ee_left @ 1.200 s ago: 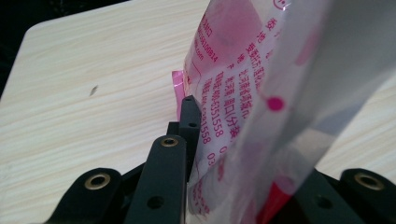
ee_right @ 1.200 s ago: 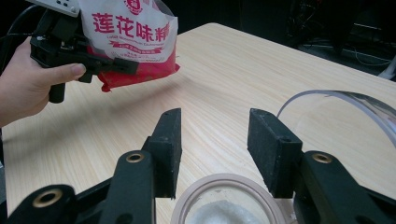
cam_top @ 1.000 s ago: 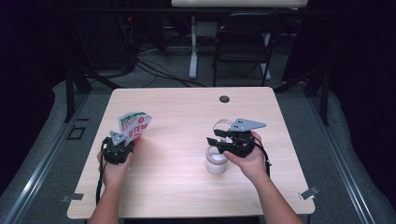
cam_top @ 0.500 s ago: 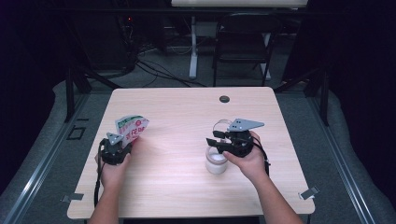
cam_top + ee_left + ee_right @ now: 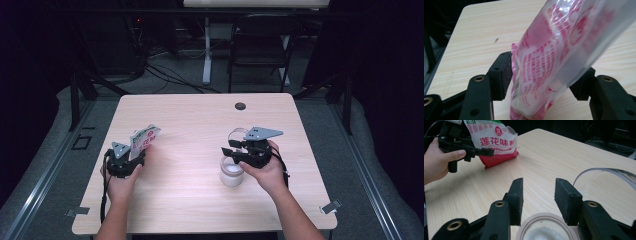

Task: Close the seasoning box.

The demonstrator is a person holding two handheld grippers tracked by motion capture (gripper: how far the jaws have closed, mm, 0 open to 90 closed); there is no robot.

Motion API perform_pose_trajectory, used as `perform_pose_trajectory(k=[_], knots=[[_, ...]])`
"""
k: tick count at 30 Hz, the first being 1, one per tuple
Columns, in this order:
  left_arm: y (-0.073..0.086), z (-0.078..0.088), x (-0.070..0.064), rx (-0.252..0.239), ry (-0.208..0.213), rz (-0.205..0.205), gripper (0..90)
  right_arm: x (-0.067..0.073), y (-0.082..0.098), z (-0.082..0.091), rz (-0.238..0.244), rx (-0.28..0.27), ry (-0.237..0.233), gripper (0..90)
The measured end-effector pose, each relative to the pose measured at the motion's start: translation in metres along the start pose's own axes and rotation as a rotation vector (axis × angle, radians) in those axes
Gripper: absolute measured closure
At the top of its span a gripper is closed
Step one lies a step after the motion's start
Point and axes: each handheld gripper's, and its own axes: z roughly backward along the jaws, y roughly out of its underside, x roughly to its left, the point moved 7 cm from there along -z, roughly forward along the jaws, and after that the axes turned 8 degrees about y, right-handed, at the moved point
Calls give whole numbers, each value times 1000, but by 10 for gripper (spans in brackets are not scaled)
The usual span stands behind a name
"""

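High view: left gripper (image 5: 131,159) jaws just opening around upright bag (image 5: 143,139); right gripper (image 5: 239,149), jaws apart, over jar (image 5: 232,172).

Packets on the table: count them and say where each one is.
1. The red and white packet stands at the table's left side, between the open jaws of the left gripper. Nothing seems hidden.

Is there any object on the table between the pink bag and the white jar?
No visible object. The pink bag sits between the left gripper's just-opened jaws; the white jar is under the right gripper. Only bare table separates them.
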Motion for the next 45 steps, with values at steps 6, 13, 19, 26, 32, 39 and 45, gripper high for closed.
perform_pose_trajectory(k=[6,13,19,26,32,39,45], knots=[[-5,5,-8,-21,45,-10,457,-1,0,0,-2,1,-1,593],[-9,10,-12,-26,66,-31,457,-1,0,0,-2,3,-2,596],[-11,12,-18,-16,92,-46,414,0,0,0,-3,4,-4,601],[-21,18,-37,-27,124,-106,364,1,0,-2,6,12,-7,601],[-25,21,-51,-47,147,-127,364,1,-1,0,6,7,-2,596],[-27,22,-64,-37,174,-156,360,2,-2,1,6,1,-5,591],[-30,24,-77,-34,218,-157,356,3,-5,4,12,-4,-8,584]])
